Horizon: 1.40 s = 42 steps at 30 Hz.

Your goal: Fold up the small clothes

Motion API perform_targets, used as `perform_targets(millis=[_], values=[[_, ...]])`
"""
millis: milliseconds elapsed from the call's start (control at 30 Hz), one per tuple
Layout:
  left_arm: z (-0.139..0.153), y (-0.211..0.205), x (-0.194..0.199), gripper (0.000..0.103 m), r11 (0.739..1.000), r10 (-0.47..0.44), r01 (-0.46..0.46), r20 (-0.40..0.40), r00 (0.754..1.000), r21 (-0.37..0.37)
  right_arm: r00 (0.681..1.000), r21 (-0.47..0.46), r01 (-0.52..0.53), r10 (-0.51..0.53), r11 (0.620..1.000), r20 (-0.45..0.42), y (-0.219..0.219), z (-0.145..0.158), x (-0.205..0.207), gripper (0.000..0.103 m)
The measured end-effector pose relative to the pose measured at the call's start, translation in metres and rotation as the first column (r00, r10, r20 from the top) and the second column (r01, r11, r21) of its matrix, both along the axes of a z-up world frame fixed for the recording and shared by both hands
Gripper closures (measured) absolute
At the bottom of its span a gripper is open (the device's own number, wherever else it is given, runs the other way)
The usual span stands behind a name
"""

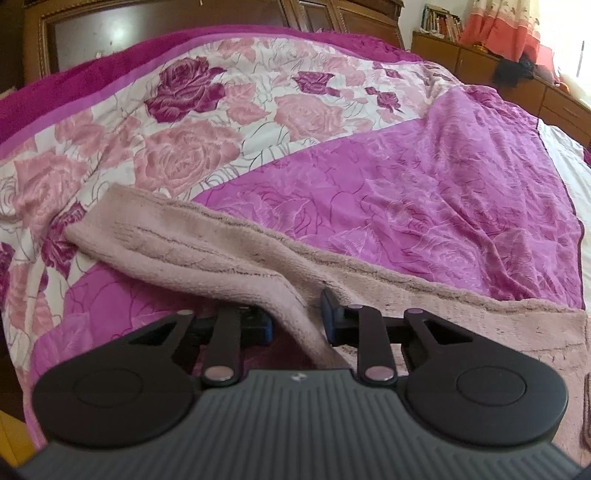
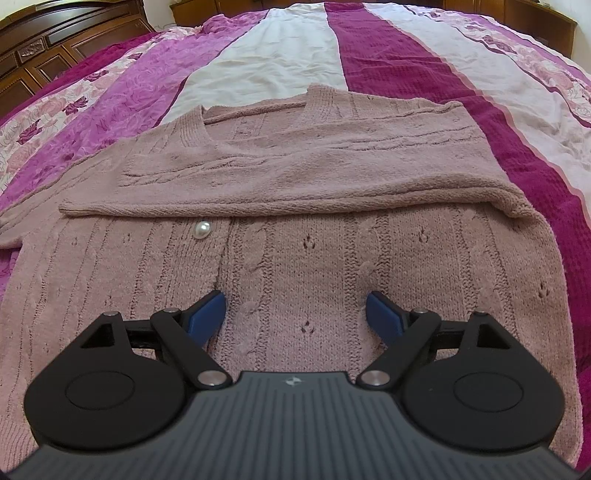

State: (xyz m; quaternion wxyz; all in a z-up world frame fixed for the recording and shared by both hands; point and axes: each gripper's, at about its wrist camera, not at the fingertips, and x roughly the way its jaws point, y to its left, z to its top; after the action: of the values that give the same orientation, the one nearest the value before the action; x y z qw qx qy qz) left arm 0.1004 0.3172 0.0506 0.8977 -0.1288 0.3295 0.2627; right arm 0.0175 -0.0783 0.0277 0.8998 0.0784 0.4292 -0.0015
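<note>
A dusty-pink knitted cardigan (image 2: 314,240) lies flat on the bed, neckline at the far side. One sleeve (image 2: 295,173) is folded across its chest, just above a pearl button (image 2: 202,229). My right gripper (image 2: 295,314) hovers open low over the cardigan's lower front, blue fingers (image 2: 207,314) wide apart with nothing between them. In the left wrist view the other sleeve (image 1: 177,240) stretches out to the far left over the bedspread. My left gripper (image 1: 297,321) is shut on a raised ridge of that sleeve's knit near the cardigan's body (image 1: 480,332).
The bedspread (image 1: 406,206) is magenta, pink and white with rose prints and covers the whole bed. A dark wooden headboard (image 1: 110,33) stands behind it. Low wooden cabinets (image 1: 480,62) with books and draped cloth line the far right wall.
</note>
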Motion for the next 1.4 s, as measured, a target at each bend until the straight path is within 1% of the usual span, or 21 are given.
perform_targets(millis=[33, 100, 167, 333, 533, 633, 667, 767, 833, 900, 1033, 1100, 1233, 1267, 1300, 1333, 1367, 1400], values=[[0.001, -0.001, 0.000, 0.078, 1.000, -0.004, 0.004, 0.003, 1.000, 0.003, 1.000, 0.001, 0.000, 0.000, 1.000, 0.001, 0.000, 0.000, 0.000, 0.014], [0.003, -0.004, -0.001, 0.085, 1.000, -0.014, 0.014, 0.011, 1.000, 0.015, 1.000, 0.003, 0.000, 0.000, 1.000, 0.003, 0.000, 0.000, 0.000, 0.014], [0.007, -0.008, -0.003, 0.089, 0.999, -0.023, 0.022, 0.025, 0.999, 0.029, 1.000, 0.008, 0.000, 0.000, 1.000, 0.005, -0.001, 0.000, -0.001, 0.014], [0.020, -0.018, -0.011, 0.092, 0.997, -0.056, 0.052, 0.071, 0.996, 0.056, 1.000, 0.017, -0.001, 0.001, 1.000, 0.011, -0.003, 0.001, -0.002, 0.014], [0.049, -0.038, -0.026, 0.093, 0.993, -0.108, 0.099, 0.148, 0.983, 0.065, 1.000, 0.039, 0.006, -0.007, 0.999, 0.028, -0.008, 0.005, -0.007, 0.015], [0.067, -0.054, -0.034, 0.094, 0.987, -0.150, 0.136, 0.193, 0.970, 0.085, 0.999, 0.031, 0.002, -0.004, 1.000, 0.048, -0.008, 0.010, -0.012, 0.014], [0.074, -0.061, -0.037, 0.095, 0.983, -0.171, 0.153, 0.210, 0.963, 0.097, 0.998, 0.035, 0.002, -0.004, 0.999, 0.057, -0.009, 0.012, -0.014, 0.015], [0.093, -0.086, -0.044, 0.096, 0.969, -0.237, 0.208, 0.251, 0.939, 0.136, 0.997, 0.052, 0.015, -0.019, 0.999, 0.077, -0.016, 0.016, -0.019, 0.015], [0.102, -0.101, -0.042, 0.096, 0.957, -0.281, 0.248, 0.255, 0.925, 0.153, 0.996, 0.068, 0.031, -0.037, 0.997, 0.086, -0.022, 0.018, -0.022, 0.014], [0.104, -0.111, -0.040, 0.095, 0.955, -0.291, 0.264, 0.247, 0.924, 0.138, 0.994, 0.087, 0.047, -0.055, 0.995, 0.092, -0.028, 0.020, -0.025, 0.014], [0.096, -0.116, -0.037, 0.094, 0.961, -0.277, 0.270, 0.224, 0.935, 0.062, 0.992, 0.108, 0.041, -0.053, 0.993, 0.116, -0.034, 0.024, -0.033, 0.014], [0.087, -0.114, -0.038, 0.093, 0.964, -0.262, 0.264, 0.205, 0.943, 0.015, 0.991, 0.116, 0.041, -0.055, 0.992, 0.124, -0.036, 0.025, -0.036, 0.014], [0.065, -0.096, -0.042, 0.093, 0.969, -0.199, 0.220, 0.175, 0.964, -0.112, 0.990, 0.142, 0.056, -0.073, 0.988, 0.119, -0.042, 0.020, -0.039, 0.014], [0.060, -0.092, -0.045, 0.087, 0.969, -0.182, 0.207, 0.174, 0.968, -0.137, 0.990, 0.147, 0.060, -0.077, 0.987, 0.116, -0.043, 0.019, -0.040, 0.014], [0.054, -0.086, -0.047, 0.072, 0.968, -0.160, 0.189, 0.174, 0.972, -0.163, 0.991, 0.150, 0.062, -0.079, 0.987, 0.112, -0.043, 0.017, -0.040, 0.014], [0.049, -0.081, -0.049, 0.063, 0.968, -0.134, 0.166, 0.176, 0.975, -0.186, 0.991, 0.153, 0.063, -0.080, 0.986, 0.108, -0.043, 0.015, -0.040, 0.014], [0.044, -0.075, -0.051, 0.047, 0.969, -0.101, 0.138, 0.181, 0.978, -0.204, 0.991, 0.154, 0.064, -0.081, 0.986, 0.106, -0.043, 0.014, -0.040, 0.014], [0.037, -0.068, -0.054, 0.041, 0.971, -0.057, 0.099, 0.189, 0.980, -0.219, 0.991, 0.154, 0.064, -0.080, 0.986, 0.104, -0.043, 0.013, -0.040, 0.014]])
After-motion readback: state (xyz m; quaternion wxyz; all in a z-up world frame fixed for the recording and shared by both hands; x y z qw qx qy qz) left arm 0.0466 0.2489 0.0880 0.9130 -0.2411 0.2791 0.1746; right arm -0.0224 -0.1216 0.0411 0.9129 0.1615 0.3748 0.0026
